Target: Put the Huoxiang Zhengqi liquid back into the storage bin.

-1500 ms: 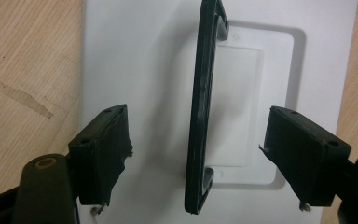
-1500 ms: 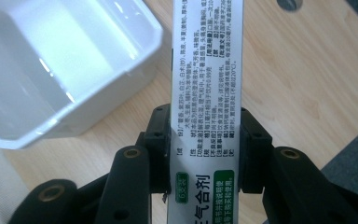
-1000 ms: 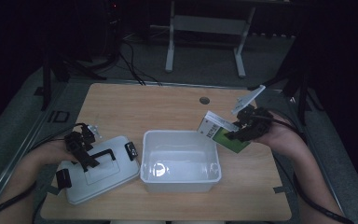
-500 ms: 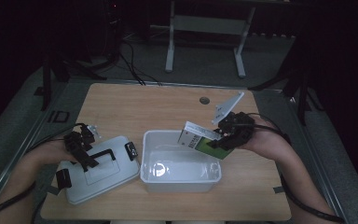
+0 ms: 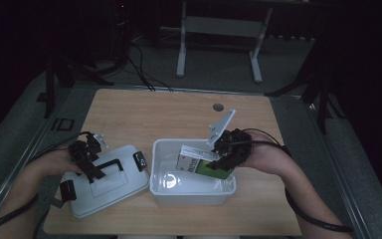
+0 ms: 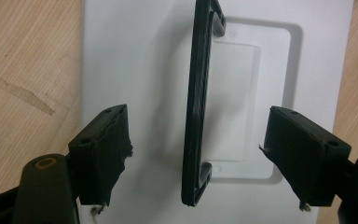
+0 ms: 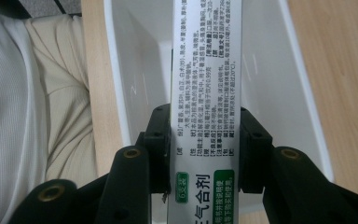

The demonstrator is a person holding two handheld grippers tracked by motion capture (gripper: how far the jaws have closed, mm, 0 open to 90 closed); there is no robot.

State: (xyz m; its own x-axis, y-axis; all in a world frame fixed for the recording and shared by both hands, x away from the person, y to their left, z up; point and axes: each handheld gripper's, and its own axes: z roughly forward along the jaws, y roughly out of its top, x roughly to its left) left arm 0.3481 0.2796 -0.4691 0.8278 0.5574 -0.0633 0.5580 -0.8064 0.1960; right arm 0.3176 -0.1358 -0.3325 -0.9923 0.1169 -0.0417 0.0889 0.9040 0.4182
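Right gripper [image 7: 205, 154] is clamping the carton [image 7: 204, 93]: you are lowering it level into the tub [image 5: 165, 196]; left gripper [image 6: 196, 158] is standing apart astride the lid handle [image 6: 200, 93].

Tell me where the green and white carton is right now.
In the high view, the carton sits right of centre, gripped by the right gripper over the open white bin, with the lid to its left.

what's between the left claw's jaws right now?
The lid's black handle, standing free between the open left claw, touching neither pad; white lid behind it. Left gripper view shows it.
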